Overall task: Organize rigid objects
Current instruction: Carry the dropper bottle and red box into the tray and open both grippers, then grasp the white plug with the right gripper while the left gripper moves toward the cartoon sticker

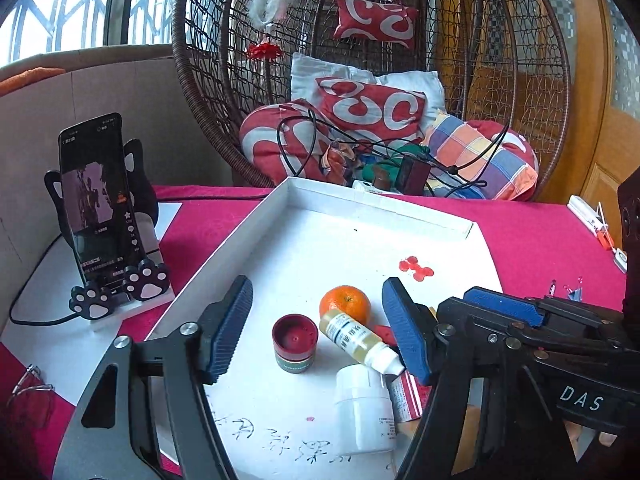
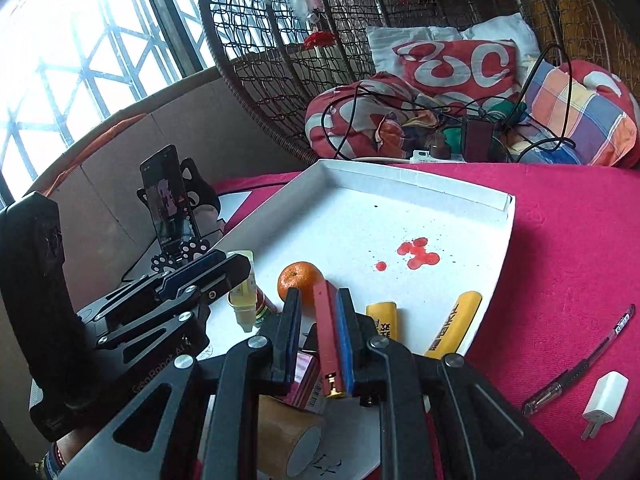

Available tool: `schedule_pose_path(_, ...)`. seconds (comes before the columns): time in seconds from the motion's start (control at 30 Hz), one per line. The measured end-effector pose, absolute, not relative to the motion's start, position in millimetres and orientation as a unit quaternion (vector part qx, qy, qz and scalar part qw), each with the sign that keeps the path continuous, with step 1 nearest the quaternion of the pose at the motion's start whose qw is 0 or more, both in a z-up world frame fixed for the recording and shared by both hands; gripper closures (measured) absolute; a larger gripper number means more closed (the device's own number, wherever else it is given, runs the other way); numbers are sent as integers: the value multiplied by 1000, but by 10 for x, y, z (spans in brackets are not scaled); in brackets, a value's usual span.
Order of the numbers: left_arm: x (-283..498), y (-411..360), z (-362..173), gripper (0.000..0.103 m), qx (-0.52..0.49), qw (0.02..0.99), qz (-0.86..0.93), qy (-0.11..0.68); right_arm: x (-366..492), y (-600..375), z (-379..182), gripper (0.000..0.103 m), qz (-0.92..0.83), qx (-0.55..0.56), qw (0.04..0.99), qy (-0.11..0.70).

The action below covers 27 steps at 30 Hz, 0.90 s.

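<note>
The left gripper (image 1: 316, 330) hangs wide open over a white tray (image 1: 304, 200) holding an orange (image 1: 345, 302), red jar (image 1: 295, 343) and white bottle (image 1: 363, 412). The right gripper (image 2: 316, 322), marked "DAS", clamps a slim red box (image 2: 327, 336). Two yellow tubes (image 2: 454, 326) lie nearby.

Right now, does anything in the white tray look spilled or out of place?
Yes. Red blotches stain the white tray floor near its right side, like spilled liquid. An orange, a fruit, also sits among the bottles.
</note>
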<state>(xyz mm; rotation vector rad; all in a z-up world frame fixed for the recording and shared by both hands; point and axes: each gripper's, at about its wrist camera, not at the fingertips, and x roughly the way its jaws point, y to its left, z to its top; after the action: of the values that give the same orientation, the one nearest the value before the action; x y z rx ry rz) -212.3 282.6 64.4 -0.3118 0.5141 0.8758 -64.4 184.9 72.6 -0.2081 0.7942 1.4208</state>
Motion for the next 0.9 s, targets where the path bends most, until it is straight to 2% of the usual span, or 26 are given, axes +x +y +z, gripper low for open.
schedule_pose_path(0.1,-2236,2857,677,17,-158,857,434,229,-629,1790,731,37,617,-93,704,340)
schedule_pose_path(0.13,-2265,2858,684,7,-164,853,440,227,-611,1751,737,8,614,-87,708,338)
schedule_pose_path(0.17,-2287,2844,692,0,-165,850,447,225,-596,1687,752,0,608,-80,717,332)
schedule_pose_path(0.67,-2087,1995,850,0,-111,892,382,214,-475,663,1289,0,560,30,808,183)
schedule_pose_path(0.9,-1914,1804,843,0,-126,907,333,225,122,69,1447,0,509,129,833,173)
